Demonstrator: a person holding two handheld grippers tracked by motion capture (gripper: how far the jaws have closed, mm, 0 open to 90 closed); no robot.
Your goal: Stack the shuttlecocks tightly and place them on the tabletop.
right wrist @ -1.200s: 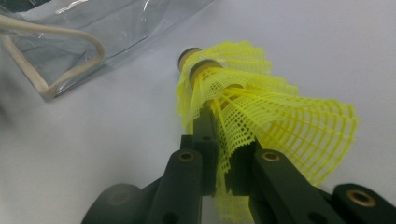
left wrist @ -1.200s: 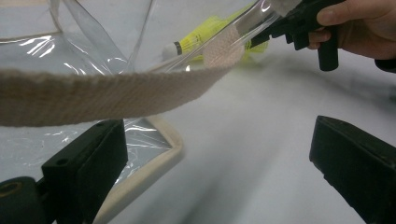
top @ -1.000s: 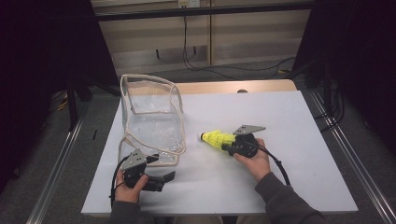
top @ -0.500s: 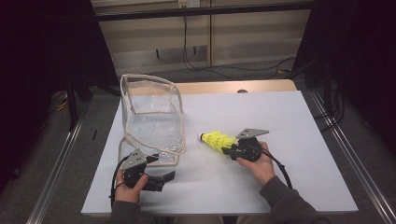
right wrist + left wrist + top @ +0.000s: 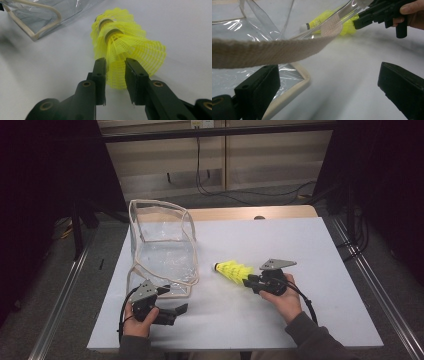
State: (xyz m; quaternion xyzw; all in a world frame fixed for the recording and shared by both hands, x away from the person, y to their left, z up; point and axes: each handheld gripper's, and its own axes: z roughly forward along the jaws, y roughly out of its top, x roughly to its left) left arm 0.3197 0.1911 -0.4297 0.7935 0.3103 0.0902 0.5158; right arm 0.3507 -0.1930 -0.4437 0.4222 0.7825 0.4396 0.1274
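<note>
the right tongs (image 5: 115,72) pinch the skirt of stacked yellow shuttlecocks (image 5: 234,270) on the tabletop (image 5: 320,245), beside the clear bag (image 5: 162,247). the left tongs (image 5: 329,87) gape empty. the thin skirt could crumple or slip loose.

White tabletop (image 5: 320,245) on grey floor (image 5: 60,285); pale wall panels (image 5: 260,155) at twelve o'clock, cables (image 5: 210,180) hanging, dark surroundings.
</note>
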